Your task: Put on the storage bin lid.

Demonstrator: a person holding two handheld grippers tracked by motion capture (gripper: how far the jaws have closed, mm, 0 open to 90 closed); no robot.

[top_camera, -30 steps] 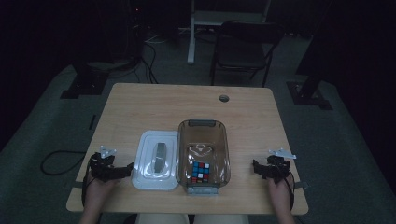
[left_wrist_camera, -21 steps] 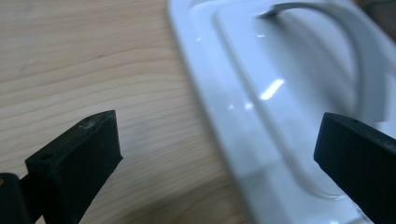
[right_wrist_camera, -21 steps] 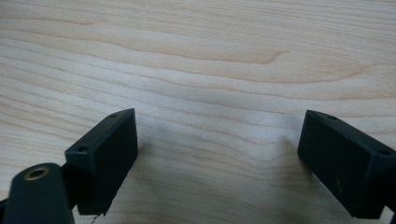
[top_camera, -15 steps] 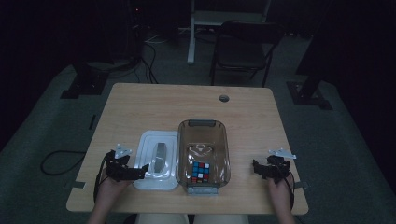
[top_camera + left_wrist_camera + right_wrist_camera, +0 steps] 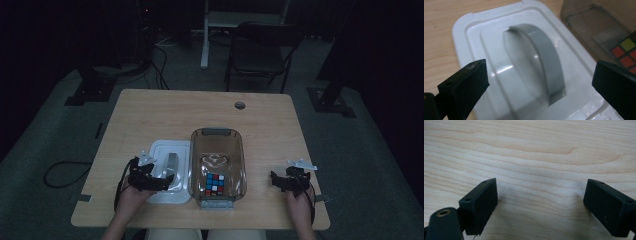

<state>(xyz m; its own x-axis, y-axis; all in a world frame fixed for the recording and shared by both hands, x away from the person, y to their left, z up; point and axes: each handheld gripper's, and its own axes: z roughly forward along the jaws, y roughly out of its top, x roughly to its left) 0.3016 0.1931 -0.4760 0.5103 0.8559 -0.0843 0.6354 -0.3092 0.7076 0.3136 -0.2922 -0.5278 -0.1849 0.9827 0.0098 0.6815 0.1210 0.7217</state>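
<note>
Two claws agape | L claw (image 5: 539, 82) over lid (image 5: 499, 62) handle (image 5: 546, 57) — far jaw cropped

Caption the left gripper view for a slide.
Open left gripper poised over the white lid, jaws flanking its grey arched handle; Rubik's cube in the box alongside.

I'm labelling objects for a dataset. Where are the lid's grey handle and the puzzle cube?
grey handle (image 5: 546, 60): left gripper view, on its arched band.
puzzle cube (image 5: 215, 184): high view, on its top face.

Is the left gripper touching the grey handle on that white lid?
Apart. In the left gripper view, the left gripper is wide open, with white lid visible between each jaw and the handle.
</note>
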